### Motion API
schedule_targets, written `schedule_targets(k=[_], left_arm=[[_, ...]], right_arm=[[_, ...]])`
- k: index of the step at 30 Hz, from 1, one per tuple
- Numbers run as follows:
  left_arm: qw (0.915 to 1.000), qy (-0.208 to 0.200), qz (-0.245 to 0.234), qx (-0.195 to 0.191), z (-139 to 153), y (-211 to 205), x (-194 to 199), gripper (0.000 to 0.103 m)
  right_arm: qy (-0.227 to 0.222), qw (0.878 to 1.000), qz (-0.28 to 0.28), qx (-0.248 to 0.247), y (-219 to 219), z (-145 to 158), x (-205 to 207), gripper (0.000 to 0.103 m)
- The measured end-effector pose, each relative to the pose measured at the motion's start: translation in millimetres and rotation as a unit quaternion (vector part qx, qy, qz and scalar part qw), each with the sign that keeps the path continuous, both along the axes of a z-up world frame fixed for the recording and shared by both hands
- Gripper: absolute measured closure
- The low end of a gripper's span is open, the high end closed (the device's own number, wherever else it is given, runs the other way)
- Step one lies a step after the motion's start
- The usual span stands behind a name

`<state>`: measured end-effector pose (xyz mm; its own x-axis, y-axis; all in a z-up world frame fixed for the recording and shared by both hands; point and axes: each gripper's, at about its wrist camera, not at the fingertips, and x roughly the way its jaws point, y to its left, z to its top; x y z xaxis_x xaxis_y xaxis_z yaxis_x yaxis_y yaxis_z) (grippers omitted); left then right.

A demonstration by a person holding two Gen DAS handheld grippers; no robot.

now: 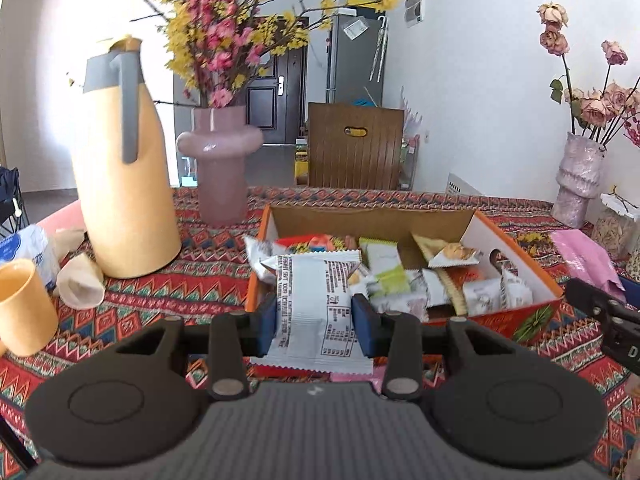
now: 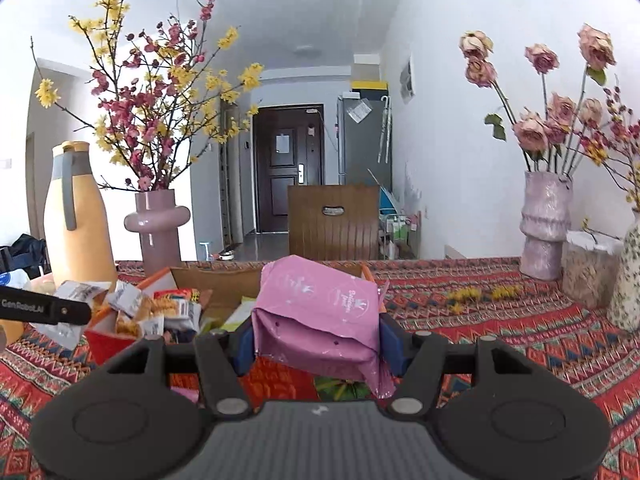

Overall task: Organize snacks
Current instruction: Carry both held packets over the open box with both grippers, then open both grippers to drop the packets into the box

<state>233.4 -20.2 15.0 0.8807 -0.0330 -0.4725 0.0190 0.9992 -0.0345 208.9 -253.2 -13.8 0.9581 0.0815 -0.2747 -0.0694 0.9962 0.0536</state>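
The left gripper (image 1: 314, 316) pinches a white printed snack packet (image 1: 314, 304) at frame centre, before the orange cardboard box (image 1: 536, 312); the right gripper (image 2: 316, 340) clamps a pink wrapped pack (image 2: 320, 312), probably both for sorting.

There are two grippers: the left gripper (image 1: 314, 314) and the right gripper (image 2: 316, 340). One orange box (image 1: 536, 312) holds many small snack packets, too many to count well. I see one white packet (image 1: 316, 304), one pink bag (image 2: 320, 312), one yellow jug (image 1: 124, 184), one yellow cup (image 1: 22, 306) and one wooden chair (image 1: 354, 146). At least three vases stand on the table.
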Motion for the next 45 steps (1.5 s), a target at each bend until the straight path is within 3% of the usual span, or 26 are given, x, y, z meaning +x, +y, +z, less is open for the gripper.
schedule_targets(k=[13, 20, 26, 28, 29, 30, 33, 36, 45], left_arm=[[1.0000, -0.003, -0.005, 0.006, -3.0, -25.6, 37.2, 0.063], [1.0000, -0.008, 0.002, -0.002, -24.1, -24.9, 55.4, 0.063], [0.9999, 0.010, -0.003, -0.008, -33.3, -21.4, 62.7, 0.062], [0.9999, 0.006, -0.003, -0.015, -32.6, -19.7, 60.5, 0.046], [0.9999, 0.002, 0.000, -0.017, -31.6, -18.7, 58.5, 0.038], [0.9998, -0.005, 0.005, -0.018, -30.8, -17.3, 56.4, 0.021], [0.9991, -0.025, 0.024, -0.023, -27.1, -12.8, 50.5, 0.002], [0.9984, -0.027, 0.039, -0.031, -25.1, -8.3, 50.5, 0.000], [0.9981, -0.027, 0.044, -0.033, -22.7, -6.5, 50.4, 0.000]], right_arm=[[0.014, 1.000, 0.027, -0.010, 15.6, 9.4, 52.7, 0.043], [0.033, 0.999, 0.017, 0.014, 14.7, -11.2, 83.2, 0.043], [0.058, 0.998, 0.015, 0.000, 17.9, -26.1, 95.9, 0.043], [0.068, 0.998, 0.016, -0.003, 19.7, -29.4, 98.4, 0.041], [0.071, 0.997, 0.014, -0.003, 19.8, -30.2, 98.8, 0.036], [0.072, 0.997, 0.013, -0.001, 19.5, -30.2, 98.6, 0.029], [0.066, 0.998, 0.003, 0.010, 15.0, -28.8, 94.6, 0.009], [0.065, 0.998, -0.010, 0.023, 8.3, -28.3, 94.0, 0.000], [0.063, 0.997, -0.021, 0.034, 3.3, -28.9, 92.7, 0.000]])
